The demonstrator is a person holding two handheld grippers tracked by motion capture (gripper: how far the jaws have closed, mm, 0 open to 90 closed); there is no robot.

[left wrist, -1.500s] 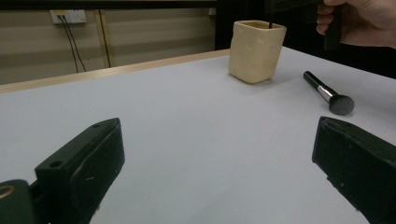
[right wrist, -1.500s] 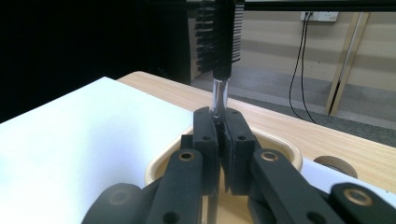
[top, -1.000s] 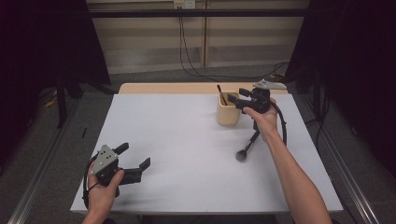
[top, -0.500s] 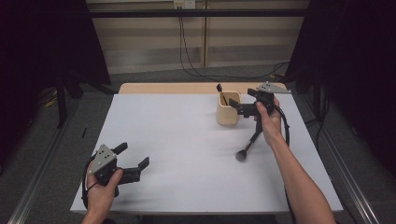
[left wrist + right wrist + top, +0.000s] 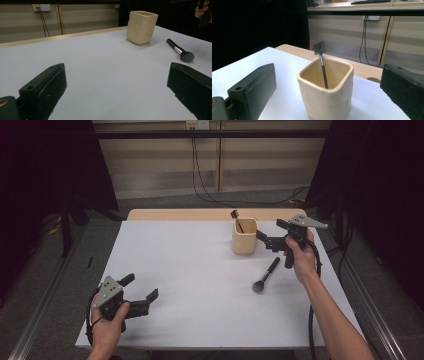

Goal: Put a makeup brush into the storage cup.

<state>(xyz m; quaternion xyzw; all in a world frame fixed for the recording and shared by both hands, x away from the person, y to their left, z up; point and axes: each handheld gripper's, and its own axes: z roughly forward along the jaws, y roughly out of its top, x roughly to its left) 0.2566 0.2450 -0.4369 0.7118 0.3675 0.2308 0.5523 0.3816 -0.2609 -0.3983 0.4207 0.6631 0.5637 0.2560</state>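
Observation:
A cream square cup (image 5: 244, 240) stands at the table's far right with a thin black brush (image 5: 236, 220) leaning upright in it. A black makeup brush (image 5: 266, 275) lies flat on the white table in front of the cup. My right gripper (image 5: 270, 230) hovers just right of the cup, pointing at it. Its jaws have just been opening and stand open with nothing between them. In the right gripper view the cup (image 5: 325, 90) and its brush (image 5: 322, 65) sit close ahead of the right gripper (image 5: 329, 73). My left gripper (image 5: 140, 287) rests open and empty at the near left.
The white table cover (image 5: 190, 270) leaves a strip of bare wood (image 5: 175, 214) at the far edge. In the left gripper view the cup (image 5: 141, 27) and the lying brush (image 5: 180, 50) are far off to the right, beyond the left gripper (image 5: 115, 82).
My right gripper has drawn back to the right, away from above the cup, with wider jaws. The thin brush stays in the cup. My left hand has not moved.

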